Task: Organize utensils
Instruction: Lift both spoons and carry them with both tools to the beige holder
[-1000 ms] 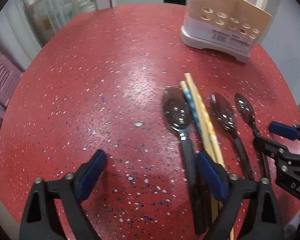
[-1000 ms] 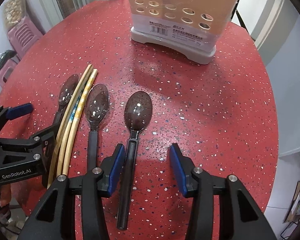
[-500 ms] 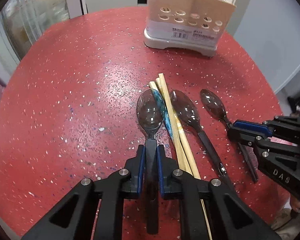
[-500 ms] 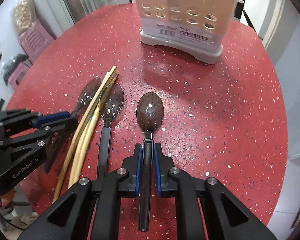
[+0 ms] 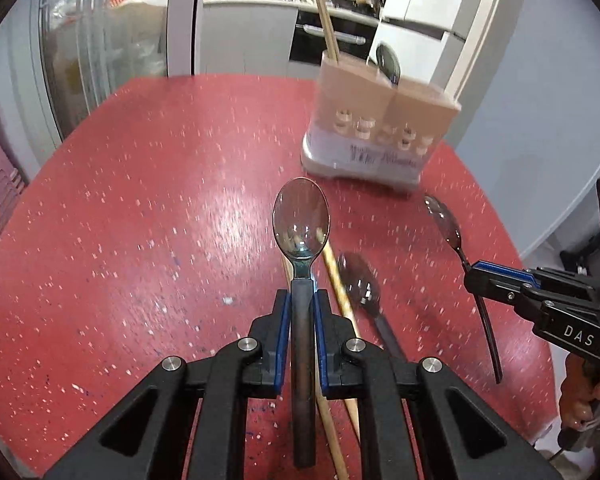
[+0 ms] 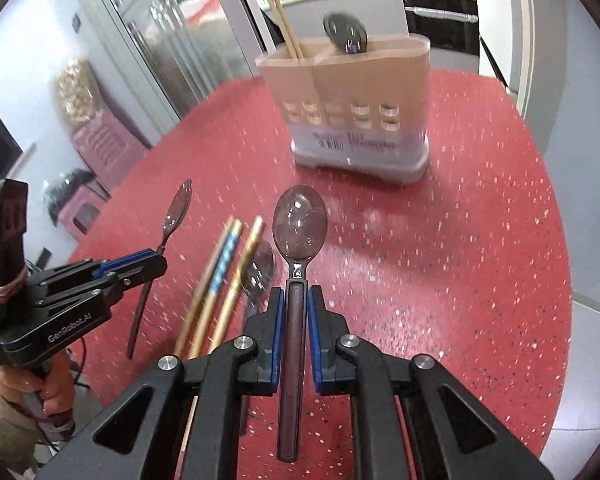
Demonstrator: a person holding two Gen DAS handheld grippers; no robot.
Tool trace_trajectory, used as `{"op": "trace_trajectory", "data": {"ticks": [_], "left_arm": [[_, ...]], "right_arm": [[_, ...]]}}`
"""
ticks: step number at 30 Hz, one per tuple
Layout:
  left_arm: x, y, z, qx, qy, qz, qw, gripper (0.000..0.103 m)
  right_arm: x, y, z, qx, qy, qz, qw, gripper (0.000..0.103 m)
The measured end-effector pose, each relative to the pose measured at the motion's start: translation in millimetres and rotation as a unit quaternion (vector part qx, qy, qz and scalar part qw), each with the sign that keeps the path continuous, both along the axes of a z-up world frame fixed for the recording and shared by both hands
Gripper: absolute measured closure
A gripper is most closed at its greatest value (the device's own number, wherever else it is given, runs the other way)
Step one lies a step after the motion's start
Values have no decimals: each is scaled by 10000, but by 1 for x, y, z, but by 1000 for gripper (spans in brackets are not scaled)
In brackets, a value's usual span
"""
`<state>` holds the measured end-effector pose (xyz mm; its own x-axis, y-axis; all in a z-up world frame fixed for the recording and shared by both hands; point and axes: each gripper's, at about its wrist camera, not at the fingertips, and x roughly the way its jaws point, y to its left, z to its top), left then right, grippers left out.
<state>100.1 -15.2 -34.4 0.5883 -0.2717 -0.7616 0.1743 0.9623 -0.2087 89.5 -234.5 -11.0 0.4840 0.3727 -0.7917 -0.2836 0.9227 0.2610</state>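
Red speckled bench (image 5: 140, 240), both views blurred with motion. Half a second back, each tool was clamped on a spoon handle lying flat; now both spoons are lifted clear of the surface, bowls pointing forward toward the holder (image 6: 352, 120).

Left tool (image 5: 301, 312) — pads closed tight on the handle of a clear spoon (image 5: 301, 224). Right tool (image 6: 293, 308) — likewise closed on a brown-handled spoon (image 6: 299, 220), bowl up.

Left on the bench: chopsticks (image 6: 220, 276) and one dark spoon (image 5: 360, 284) between the two tools. Holder already carries chopsticks in one compartment and a spoon in the next.

Judgement: pickup is done for both hands at once; the carry to the holder is under way. Next call is tipping each spoon handle-down into the spoon compartment, one after the other to avoid the tools crowding at the rim.
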Motion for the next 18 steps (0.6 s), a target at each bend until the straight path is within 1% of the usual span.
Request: {"op": "trace_trajectory", "data": {"ticks": [6, 10, 16, 18], "left_arm": [[2, 7, 29, -152, -345, 60, 9993, 65], [7, 8, 51, -264, -610, 73, 9978, 65], [28, 11, 87, -510, -977, 82, 9939, 65], [39, 7, 93, -524, -1064, 76, 9929, 65]], "right_arm": [[3, -8, 24, 231, -305, -60, 9992, 91], [8, -15, 46, 366, -563, -137, 9977, 90], [28, -21, 78, 382, -994, -246, 9940, 90], [38, -23, 87, 382, -1099, -281, 9928, 90]]}}
